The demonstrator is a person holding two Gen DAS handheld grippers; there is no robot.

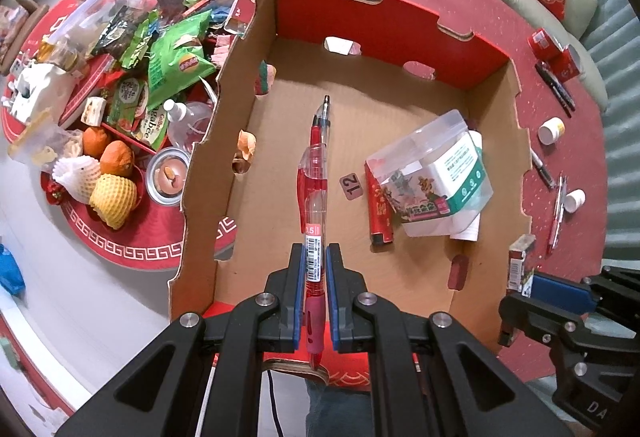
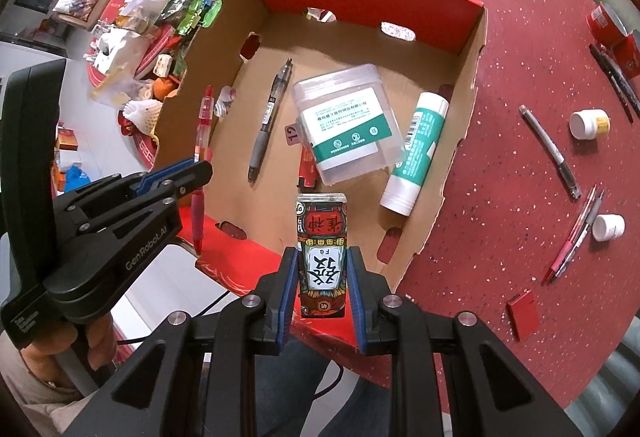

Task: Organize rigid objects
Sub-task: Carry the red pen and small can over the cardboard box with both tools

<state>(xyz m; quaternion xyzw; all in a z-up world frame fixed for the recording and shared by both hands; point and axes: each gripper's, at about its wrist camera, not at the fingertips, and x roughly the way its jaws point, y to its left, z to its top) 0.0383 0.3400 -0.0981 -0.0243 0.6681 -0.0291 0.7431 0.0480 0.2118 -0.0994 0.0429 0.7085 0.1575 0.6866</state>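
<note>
- The left tongs [image 1: 313, 257] pinch a red pen [image 1: 314, 173] by its barrel, tip pointing to 12 o'clock over the floor of the cardboard box [image 1: 240, 77].
- The right tongs [image 2: 322, 269] pinch a small printed box [image 2: 321, 253], upright, above the cardboard box's near wall.
- Inside, a clear plastic case [image 2: 346, 127] lies at centre; a black pen [image 2: 268, 121] at its 9 o'clock, a white-and-green tube [image 2: 416, 153] at 3 o'clock.
- On the red worktop [image 2: 500, 177] at 3 o'clock lie more pens [image 2: 550, 151] and two small white jars [image 2: 590, 123].
</note>
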